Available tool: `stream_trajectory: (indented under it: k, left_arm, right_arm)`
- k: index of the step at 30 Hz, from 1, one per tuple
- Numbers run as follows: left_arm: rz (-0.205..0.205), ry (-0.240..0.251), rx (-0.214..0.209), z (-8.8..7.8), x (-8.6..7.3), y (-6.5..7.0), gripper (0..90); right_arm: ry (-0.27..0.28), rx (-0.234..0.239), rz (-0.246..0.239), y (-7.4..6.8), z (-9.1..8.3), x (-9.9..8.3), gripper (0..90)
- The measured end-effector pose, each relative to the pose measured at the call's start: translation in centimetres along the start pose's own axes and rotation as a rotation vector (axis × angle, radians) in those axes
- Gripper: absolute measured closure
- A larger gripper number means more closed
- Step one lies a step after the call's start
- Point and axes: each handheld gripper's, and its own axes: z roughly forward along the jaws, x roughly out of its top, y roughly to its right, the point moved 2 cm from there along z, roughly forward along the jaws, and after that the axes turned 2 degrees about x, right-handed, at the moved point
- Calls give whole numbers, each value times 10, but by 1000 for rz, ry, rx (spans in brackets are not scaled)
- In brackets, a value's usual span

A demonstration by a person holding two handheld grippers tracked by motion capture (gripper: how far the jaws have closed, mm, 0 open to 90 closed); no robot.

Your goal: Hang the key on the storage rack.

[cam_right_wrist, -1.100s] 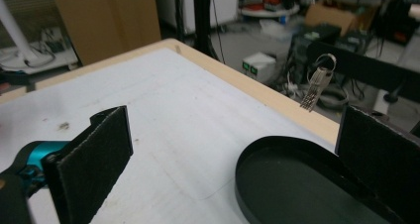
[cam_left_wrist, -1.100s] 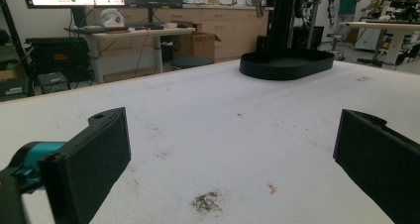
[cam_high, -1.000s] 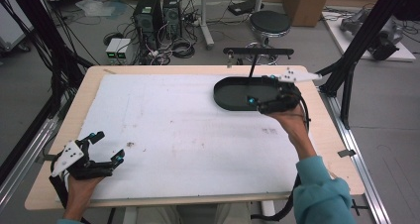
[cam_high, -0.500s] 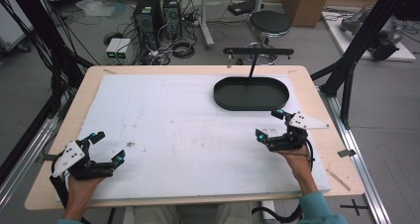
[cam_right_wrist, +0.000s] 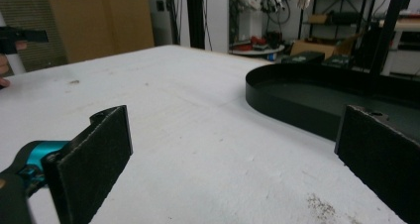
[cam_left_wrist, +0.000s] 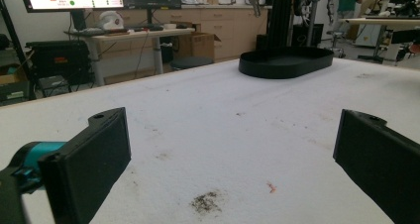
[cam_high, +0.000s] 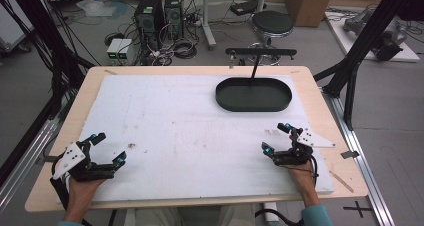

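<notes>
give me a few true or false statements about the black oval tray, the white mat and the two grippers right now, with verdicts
1. The black oval tray has nothing inside it. True.
2. The left gripper is clamped on a tool. False: its jaws stand wide apart over the white foam mat with nothing between them.
3. The right gripper is inside the tray. False: it sits over the mat, nearer the person than the tray and apart from it.
4. The tray lies on the far right part of the mat. True.
5. The right gripper's jaws are open. True.
</notes>
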Motion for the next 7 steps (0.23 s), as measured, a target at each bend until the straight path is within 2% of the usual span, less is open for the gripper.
stream_trajectory:
  k: [7]
  left_arm:
    - [2,4,0,0,0,0,17]
  right_arm:
    - [-7,-7,-24,-1,1,0,5]
